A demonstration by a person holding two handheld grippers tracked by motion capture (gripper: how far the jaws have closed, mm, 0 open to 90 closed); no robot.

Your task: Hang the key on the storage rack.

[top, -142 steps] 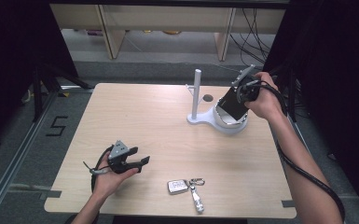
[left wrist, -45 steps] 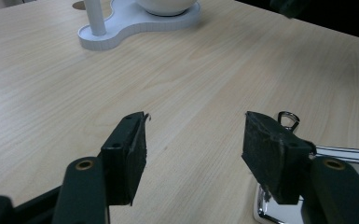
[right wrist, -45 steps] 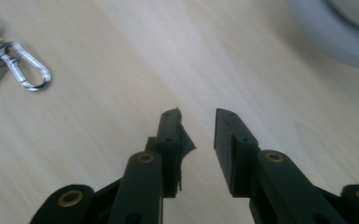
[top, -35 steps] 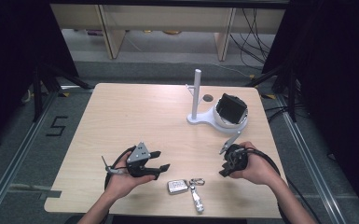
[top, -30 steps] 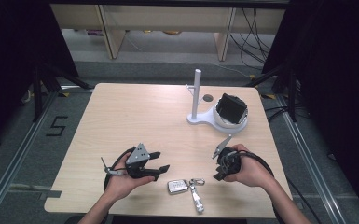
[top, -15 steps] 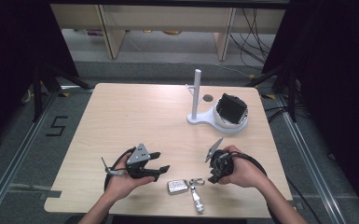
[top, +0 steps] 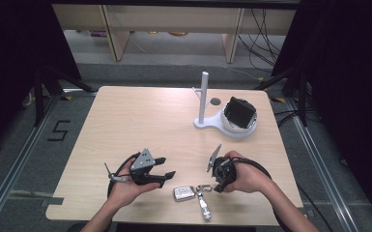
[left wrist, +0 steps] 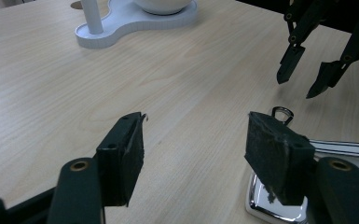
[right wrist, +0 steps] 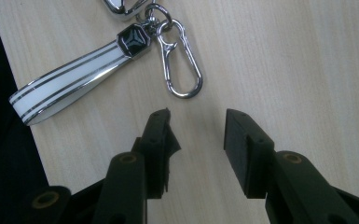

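Observation:
A key set lies near the table's front edge: a chrome fob (top: 182, 193), a carabiner (right wrist: 182, 70) and a white striped strap (right wrist: 70, 84). My right gripper (right wrist: 198, 135) points down at the bare wood just short of the carabiner. Its jaws have just been opening and are open, with nothing between them. My left gripper (top: 166, 167) rests left of the keys, open and empty. In the left gripper view its jaws (left wrist: 198, 149) frame bare table, with the fob (left wrist: 261, 205) under the right pad and the right gripper's jaws (left wrist: 307, 74) beyond.
A white stand (top: 207, 124) with an upright post (top: 204, 96) and a bowl holding a black object (top: 239, 113) sits at the back right. The table's front edge (top: 174, 221) runs close below the keys. Cables trail from both grippers.
The right hand has left the white stand's bowl, come down to the front and slid left up to the keys, jaws spreading wider. The left gripper shifted slightly right early on, then stayed put.

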